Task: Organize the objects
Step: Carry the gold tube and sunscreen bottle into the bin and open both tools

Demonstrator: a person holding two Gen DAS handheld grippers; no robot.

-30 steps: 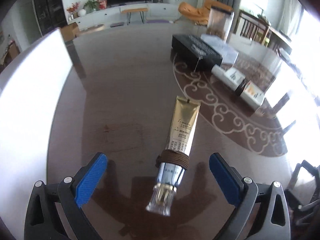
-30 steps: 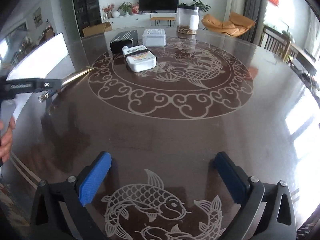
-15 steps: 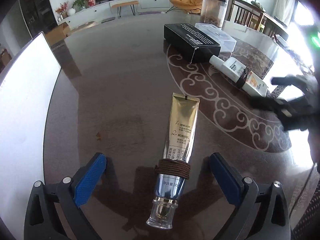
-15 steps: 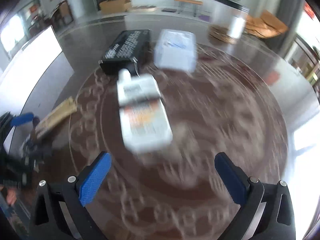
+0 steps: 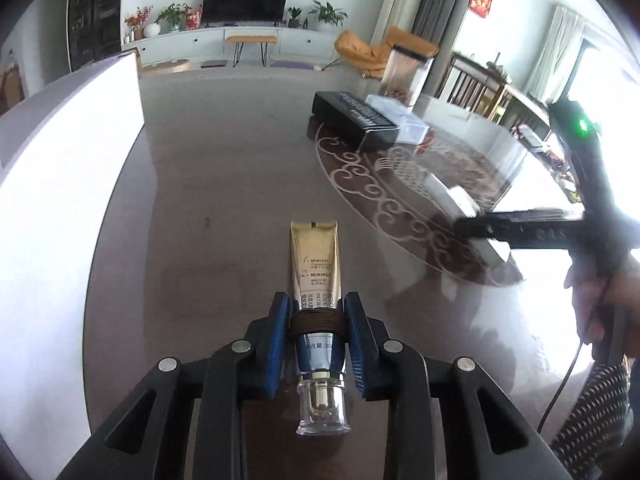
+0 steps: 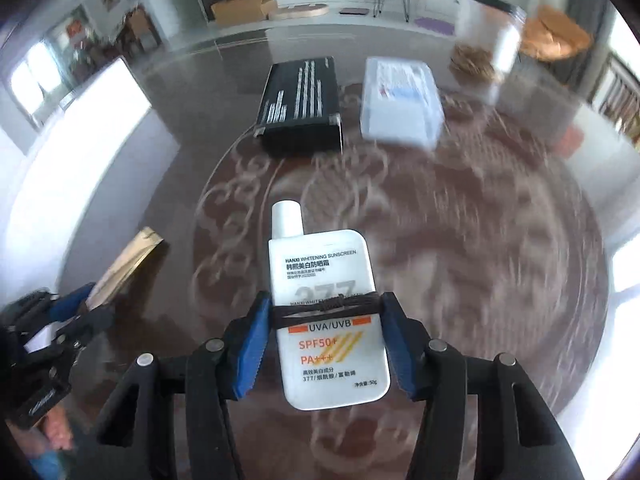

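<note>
Left tool [image 5: 316, 320]: your jaws have just closed on the gold tube [image 5: 315, 264], pinched at its brown band, lying on the table [image 5: 200, 200]. Risk: smooth tube pivots when lifted.
Right tool [image 6: 325, 330]: jaws just closed against the white sunscreen bottle [image 6: 326, 320]. Risk: edge-only grip slips.

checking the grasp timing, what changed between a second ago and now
The left gripper has just closed its jaws on the gold squeeze tube with a clear cap, at its brown band. The right gripper swung from bare table over to the flat white sunscreen bottle and its jaws have just been closing; the pads now sit against the bottle's sides. The black box and clear plastic box stayed put.
</note>
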